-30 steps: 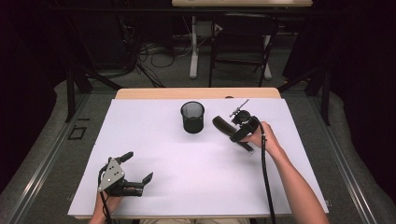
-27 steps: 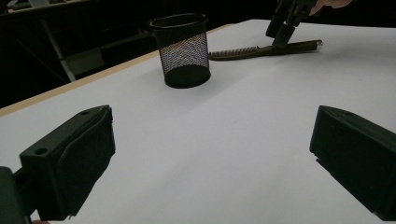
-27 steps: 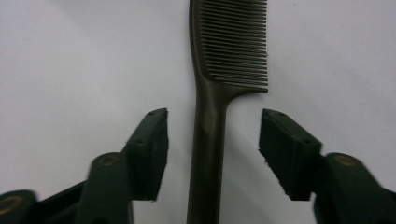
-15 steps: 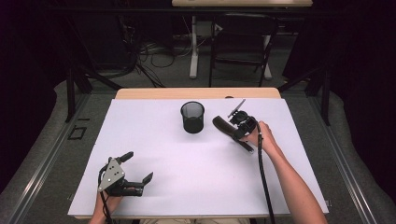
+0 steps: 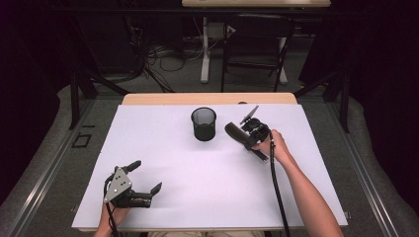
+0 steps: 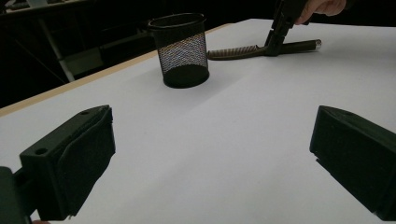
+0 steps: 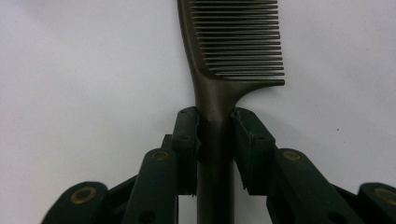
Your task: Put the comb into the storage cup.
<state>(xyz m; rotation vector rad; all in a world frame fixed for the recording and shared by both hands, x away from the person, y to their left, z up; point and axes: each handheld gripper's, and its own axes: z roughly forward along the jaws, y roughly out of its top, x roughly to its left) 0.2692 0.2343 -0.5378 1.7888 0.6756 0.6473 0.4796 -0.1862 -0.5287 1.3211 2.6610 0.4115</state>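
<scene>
A black mesh cup [image 5: 203, 124] stands just beside the right gripper [image 5: 248, 133], nothing between them. The dark brown comb [image 7: 219, 70] lies flat on the white surface [image 5: 207, 187], its handle pinched in the right jaws, which have just been closing. The left gripper [image 5: 143, 182] rests well apart, jaws wide and empty.

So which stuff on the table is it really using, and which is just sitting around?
In use:
- comb, lying on the table, handle between the right gripper jaws, which have just been closing on it
- mesh cup, standing upright near the comb, probably where it goes

Just there:
- left gripper, open, holding nothing
- white sheet covering the table
- chair and cables behind the table
</scene>
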